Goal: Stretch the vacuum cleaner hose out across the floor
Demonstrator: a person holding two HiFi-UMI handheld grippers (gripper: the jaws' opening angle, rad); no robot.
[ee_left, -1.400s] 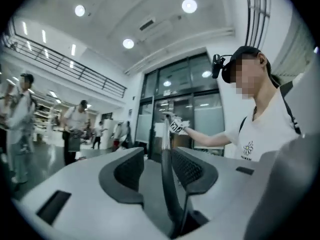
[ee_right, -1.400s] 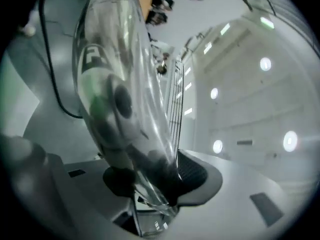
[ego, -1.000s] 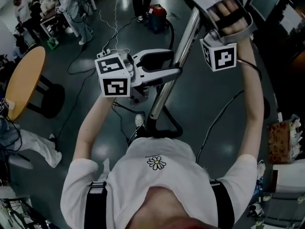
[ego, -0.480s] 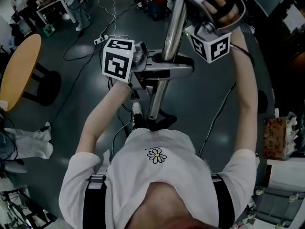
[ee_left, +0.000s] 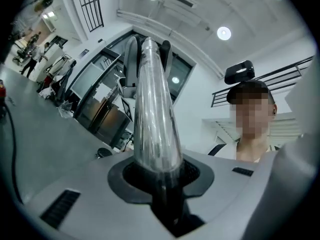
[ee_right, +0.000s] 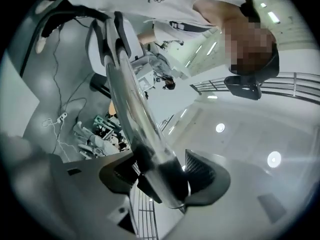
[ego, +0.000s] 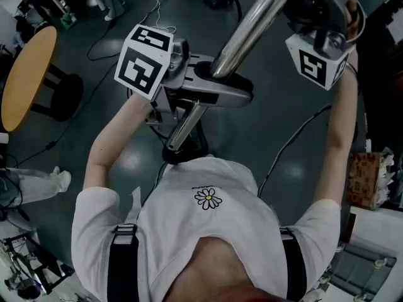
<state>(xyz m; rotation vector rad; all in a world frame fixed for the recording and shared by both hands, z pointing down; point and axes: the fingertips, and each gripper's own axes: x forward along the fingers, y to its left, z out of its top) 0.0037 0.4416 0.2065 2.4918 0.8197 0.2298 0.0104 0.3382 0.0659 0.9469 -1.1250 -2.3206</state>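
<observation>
Hose end: black cuff (ego: pixel 182 151) at the lower end of the metal tube (ego: pixel 252 30), close in front of the person's white shirt (ego: pixel 208 225); the head view hides where the hose runs from there.
Tube position: held up off the floor, slanting from the top edge of the head view down toward the person's chest.
Left tongs (ee_left: pixel 160 176): pinching the metal tube low on its length, both dark pads against it, with the shiny shaft rising straight up between them.
Right tongs (ee_right: pixel 165 176): jaws opening with the same tube between them. It lies against one pad and a sliver of gap shows at the other.
Marker cubes: one on the left tongs (ego: pixel 143 60), just left of the tube, and one on the right tongs (ego: pixel 317 65), right of it.
Arms: both bare forearms reach upward, one on each side of the tube.
Floor (ego: pixel 271 131): dark grey and glossy, with a thin black cable (ego: pixel 296 137) curving across it.
Worktop (ego: pixel 25 74): round and wooden, at the left, well apart from the tube.
Box (ego: pixel 365 181): brown carton at the right edge.
</observation>
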